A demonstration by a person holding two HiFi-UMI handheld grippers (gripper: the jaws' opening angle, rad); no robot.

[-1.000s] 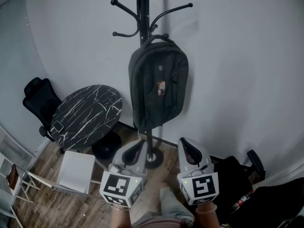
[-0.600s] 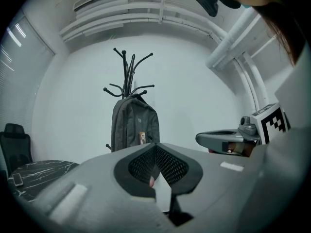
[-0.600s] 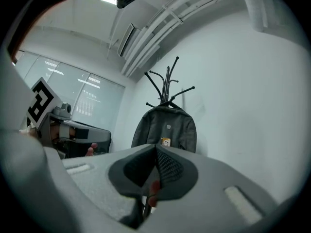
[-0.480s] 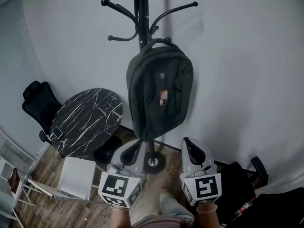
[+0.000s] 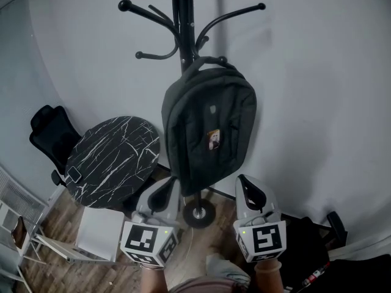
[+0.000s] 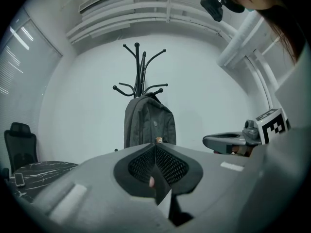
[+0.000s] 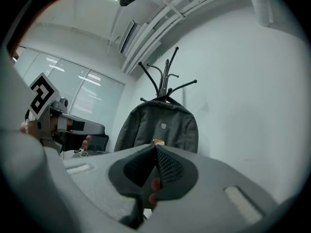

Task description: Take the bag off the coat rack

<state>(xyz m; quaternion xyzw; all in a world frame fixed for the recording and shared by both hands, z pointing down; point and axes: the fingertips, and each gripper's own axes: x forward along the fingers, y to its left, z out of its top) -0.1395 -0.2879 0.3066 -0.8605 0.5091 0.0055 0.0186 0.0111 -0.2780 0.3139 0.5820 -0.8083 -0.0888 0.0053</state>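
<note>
A dark grey backpack (image 5: 206, 130) hangs by its top loop from a black coat rack (image 5: 183, 17) against the white wall. The same backpack (image 6: 148, 123) shows ahead in the left gripper view, and the backpack (image 7: 160, 125) again in the right gripper view. My left gripper (image 5: 164, 195) is below the bag's lower left corner, jaws shut with nothing between them. My right gripper (image 5: 249, 191) is below its lower right corner, also shut and empty. Neither touches the bag.
A round black marble table (image 5: 113, 160) stands left of the rack, with a black office chair (image 5: 49, 133) behind it and a white chair (image 5: 98, 234) in front. The rack's round base (image 5: 198, 213) is on the wood floor. Dark bags (image 5: 311, 249) lie at the lower right.
The backpack and rack appear larger and lower in the head view. Both grippers stay shut at the bottom of the frame, nearer the bag's lower edge.
</note>
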